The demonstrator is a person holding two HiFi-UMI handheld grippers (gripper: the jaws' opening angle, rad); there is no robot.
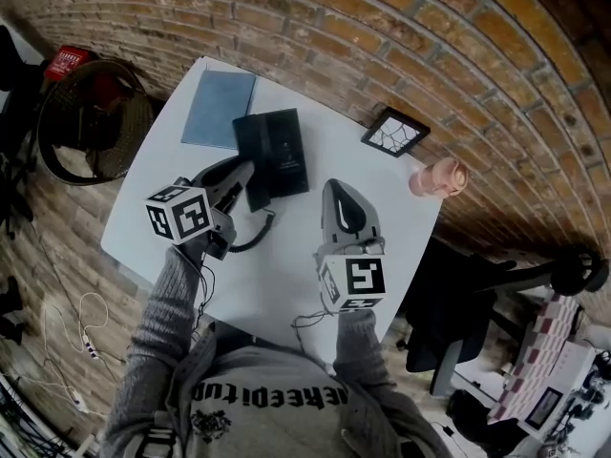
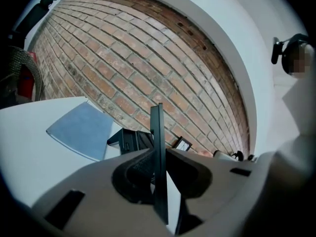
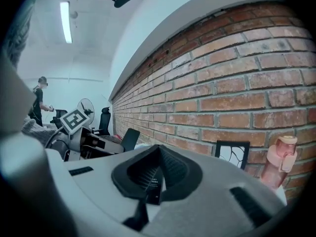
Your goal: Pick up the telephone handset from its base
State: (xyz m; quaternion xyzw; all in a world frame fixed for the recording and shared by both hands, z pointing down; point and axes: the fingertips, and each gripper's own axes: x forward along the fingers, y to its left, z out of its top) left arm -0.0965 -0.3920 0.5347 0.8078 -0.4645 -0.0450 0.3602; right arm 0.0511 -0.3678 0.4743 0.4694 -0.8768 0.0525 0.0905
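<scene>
Left tool (image 2: 159,157) is clamped on the handset (image 2: 157,125), apparently to raise it off the base (image 1: 277,151). Right tool (image 3: 158,154), jaws together, waits empty over the desk (image 1: 286,284).

Smooth plastic telephone base (image 1: 277,151); rough brick wall (image 1: 382,27).

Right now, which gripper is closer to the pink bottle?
Right. The right gripper hangs left of the pink bottle in the head view; the left gripper is farther left, by the telephone base.
</scene>
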